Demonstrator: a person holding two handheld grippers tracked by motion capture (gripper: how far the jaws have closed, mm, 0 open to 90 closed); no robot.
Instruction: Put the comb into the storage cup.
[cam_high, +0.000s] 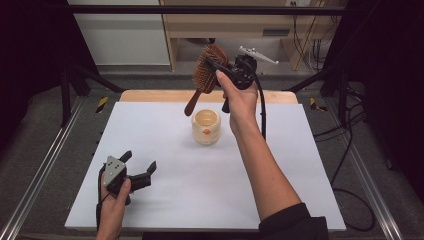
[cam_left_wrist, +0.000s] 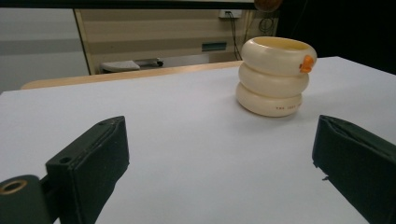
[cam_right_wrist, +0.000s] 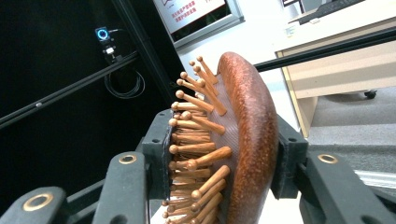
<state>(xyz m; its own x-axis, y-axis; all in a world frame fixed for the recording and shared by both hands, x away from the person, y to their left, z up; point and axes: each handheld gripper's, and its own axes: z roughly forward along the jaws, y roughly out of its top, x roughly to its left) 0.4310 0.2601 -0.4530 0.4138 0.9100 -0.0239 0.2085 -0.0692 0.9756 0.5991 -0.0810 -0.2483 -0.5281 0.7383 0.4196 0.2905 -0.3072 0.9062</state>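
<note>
High view: nearest the person, at the lower left of the white table (cam_high: 165, 200), the left gripper (cam_high: 139, 167) sits low over the surface in the person's left hand (cam_high: 114, 202), its two black jaws spread wide with nothing between them. In the left gripper view the same jaws stand far apart at the bottom corners, bare tabletop between them, and beyond them the cream ringed holder (cam_left_wrist: 274, 76) stands upright on the table, stacked like three rounded rings, with a small orange knob on its upper ring. From above, that holder (cam_high: 206, 126) sits near the middle of the table toward the far edge, its mouth open upward, well apart from the left gripper. Farther on, the right forearm reaches across the table past the holder, and the right hand (cam_high: 239, 95) lifts the right gripper (cam_high: 212, 64) above the far edge. This gripper is clamped on the head of a wooden hairbrush (cam_high: 205, 75), whose handle slants down toward the holder, its tip just above and beside the rim. In the right gripper view the jaws press on either side of the brush head (cam_right_wrist: 243, 140), one pad against the wooden pins, the other against the smooth reddish-brown back.
</note>
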